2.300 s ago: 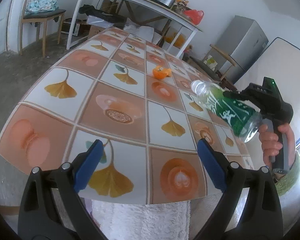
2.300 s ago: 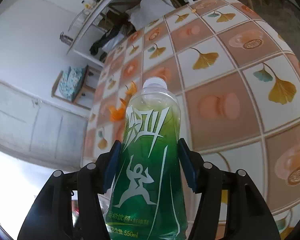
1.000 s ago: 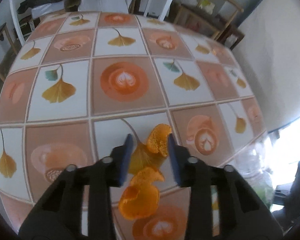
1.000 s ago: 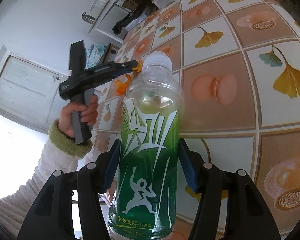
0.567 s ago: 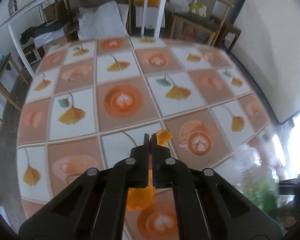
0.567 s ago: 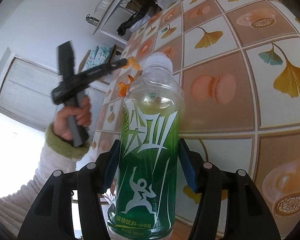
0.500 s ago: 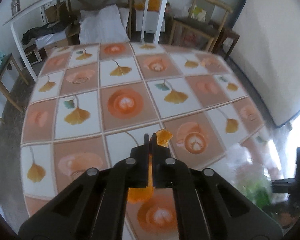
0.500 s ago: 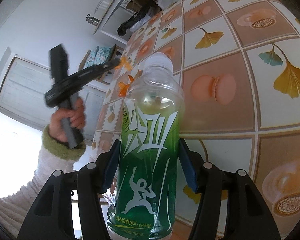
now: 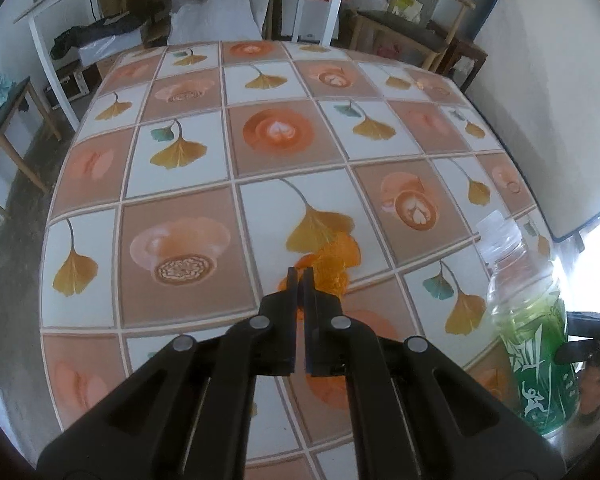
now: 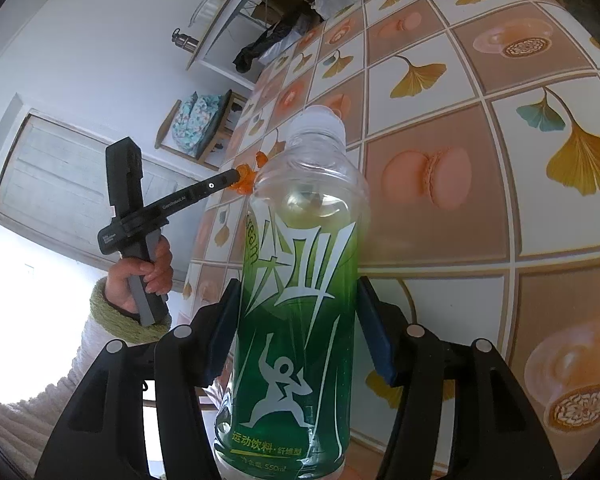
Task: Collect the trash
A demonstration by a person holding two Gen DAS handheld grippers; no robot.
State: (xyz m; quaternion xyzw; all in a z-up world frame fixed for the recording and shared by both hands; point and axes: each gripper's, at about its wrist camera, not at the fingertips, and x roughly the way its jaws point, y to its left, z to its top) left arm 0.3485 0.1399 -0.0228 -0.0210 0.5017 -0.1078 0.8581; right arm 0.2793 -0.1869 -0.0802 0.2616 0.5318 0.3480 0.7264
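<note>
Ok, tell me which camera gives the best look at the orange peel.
The left wrist view. There the orange peel fills the area just beyond the left gripper, whose jaws are shut on it. The right wrist view shows only a small orange scrap at that gripper's tip, partly hidden behind the green bottle.

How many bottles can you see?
1. The green bottle is clamped between the fingers of the right gripper, above the table's near edge. It also shows at the right of the left wrist view. Others could be out of view.
</note>
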